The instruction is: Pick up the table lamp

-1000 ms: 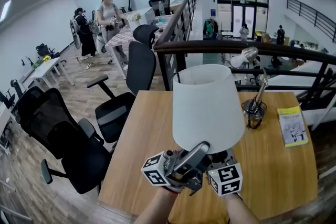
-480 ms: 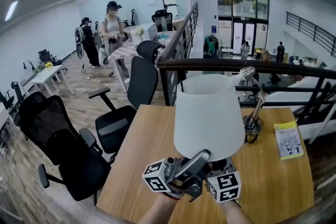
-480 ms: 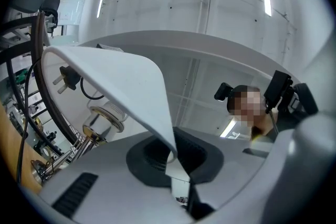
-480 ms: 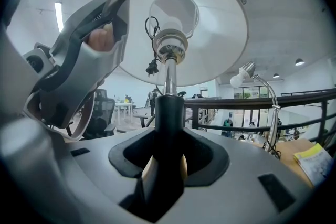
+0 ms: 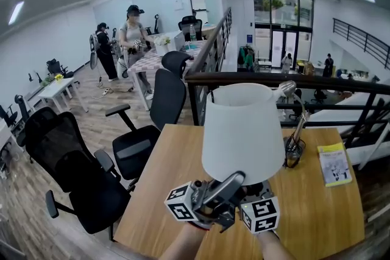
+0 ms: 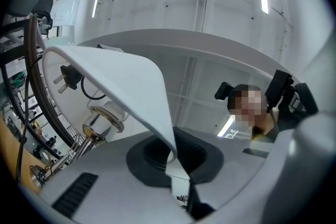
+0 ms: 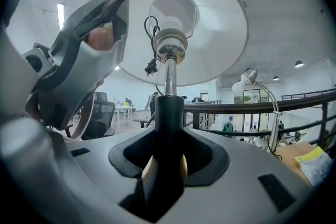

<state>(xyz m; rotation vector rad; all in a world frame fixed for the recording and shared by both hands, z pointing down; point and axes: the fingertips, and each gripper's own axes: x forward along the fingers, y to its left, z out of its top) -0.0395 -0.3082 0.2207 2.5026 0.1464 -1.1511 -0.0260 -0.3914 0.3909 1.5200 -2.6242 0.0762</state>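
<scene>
The table lamp has a white conical shade and a black stem under a chrome socket. It hangs above the wooden table, held between both grippers. My left gripper points up and is shut on the shade's lower rim; the white edge runs down into its closed jaws. My right gripper is level and shut on the black stem, and sits mostly hidden under the shade. The lamp's plug and cord dangle inside the shade.
A silver gooseneck desk lamp stands at the table's far right, with a yellow booklet beside it. A dark railing runs behind the table. Black office chairs stand to the left. Several people are far off.
The lamp has risen a little above the table with both grippers still clamped on it. The grips look the same.
</scene>
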